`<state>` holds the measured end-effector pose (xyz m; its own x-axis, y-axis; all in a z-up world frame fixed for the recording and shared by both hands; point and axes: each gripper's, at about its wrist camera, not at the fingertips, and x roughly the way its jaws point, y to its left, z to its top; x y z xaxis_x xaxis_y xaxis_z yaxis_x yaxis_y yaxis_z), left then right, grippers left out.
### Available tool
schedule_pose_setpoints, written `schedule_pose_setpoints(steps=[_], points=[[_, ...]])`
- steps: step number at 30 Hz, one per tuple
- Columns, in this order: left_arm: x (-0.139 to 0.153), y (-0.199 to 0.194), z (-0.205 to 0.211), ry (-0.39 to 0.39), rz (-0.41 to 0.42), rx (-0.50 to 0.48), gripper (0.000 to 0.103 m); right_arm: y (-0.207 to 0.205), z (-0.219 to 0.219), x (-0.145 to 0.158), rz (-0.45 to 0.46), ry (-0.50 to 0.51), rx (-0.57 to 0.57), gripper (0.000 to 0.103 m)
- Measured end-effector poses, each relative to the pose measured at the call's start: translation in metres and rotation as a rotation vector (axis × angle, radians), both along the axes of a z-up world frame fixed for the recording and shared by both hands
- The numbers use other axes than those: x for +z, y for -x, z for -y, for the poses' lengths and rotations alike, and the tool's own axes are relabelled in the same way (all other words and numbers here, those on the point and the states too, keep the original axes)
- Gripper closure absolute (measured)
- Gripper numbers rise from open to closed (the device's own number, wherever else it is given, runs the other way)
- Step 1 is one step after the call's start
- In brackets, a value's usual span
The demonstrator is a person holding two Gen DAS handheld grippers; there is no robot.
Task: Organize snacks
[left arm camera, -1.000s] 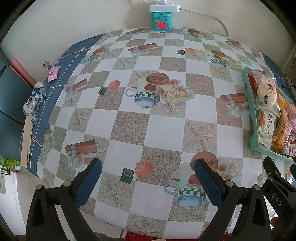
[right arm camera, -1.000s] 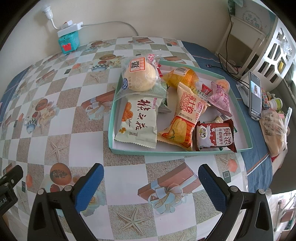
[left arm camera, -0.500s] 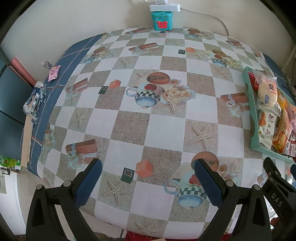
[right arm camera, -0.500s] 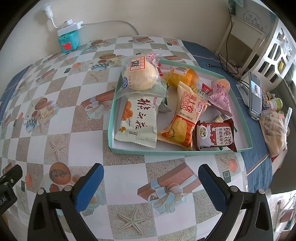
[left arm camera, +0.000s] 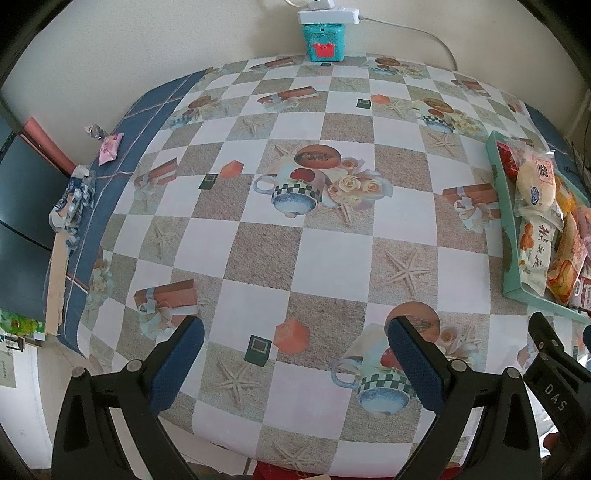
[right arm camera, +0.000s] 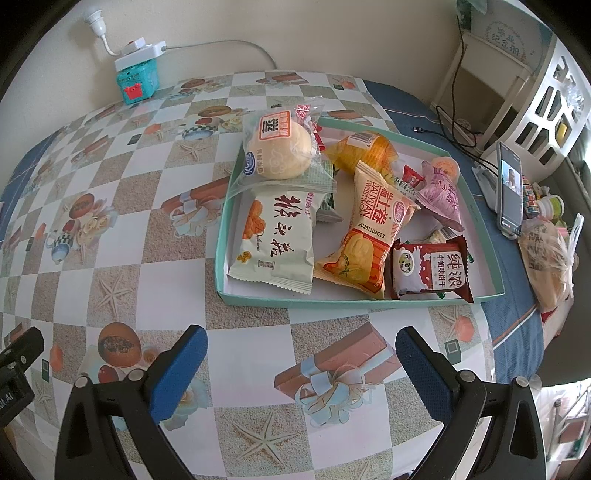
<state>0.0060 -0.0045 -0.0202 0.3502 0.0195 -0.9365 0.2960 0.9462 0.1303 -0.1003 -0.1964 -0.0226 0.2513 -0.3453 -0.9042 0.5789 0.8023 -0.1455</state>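
Checked oilcloth in white and sandy squares, printed with teacups, starfish and gift boxes, covers the table; a blue cloth shows beneath it along the left and right edges. A cream wall backs the table, and against it stands a teal box with a white power strip on top, its cable running off to the right.

Snacks lie in a shallow teal tray on the right part of the table: a bun in clear wrap at the far left corner, a white packet below it, an orange roll pack in the middle, a dark red biscuit pack at the near edge, a purple pouch further back. A pink sweet lies on the blue cloth far to the left, well apart from the tray.

Right of the tray a phone stands propped, beside white shelving.

Both the left gripper and the right gripper hang over the near oilcloth with fingers spread wide, holding nothing.
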Motion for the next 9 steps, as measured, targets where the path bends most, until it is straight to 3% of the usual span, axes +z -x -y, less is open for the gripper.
schedule_pose_setpoints(steps=[5, 9], points=[[0.0061, 0.0041, -0.0002, -0.011, 0.040, -0.009, 0.003, -0.0002, 0.0001, -0.0004, -0.001, 0.000, 0.000, 0.000], [0.0052, 0.0031, 0.0035, -0.014, 0.025, -0.015, 0.003, 0.0013, 0.0001, -0.0017, -0.003, -0.001, 0.002, 0.000]])
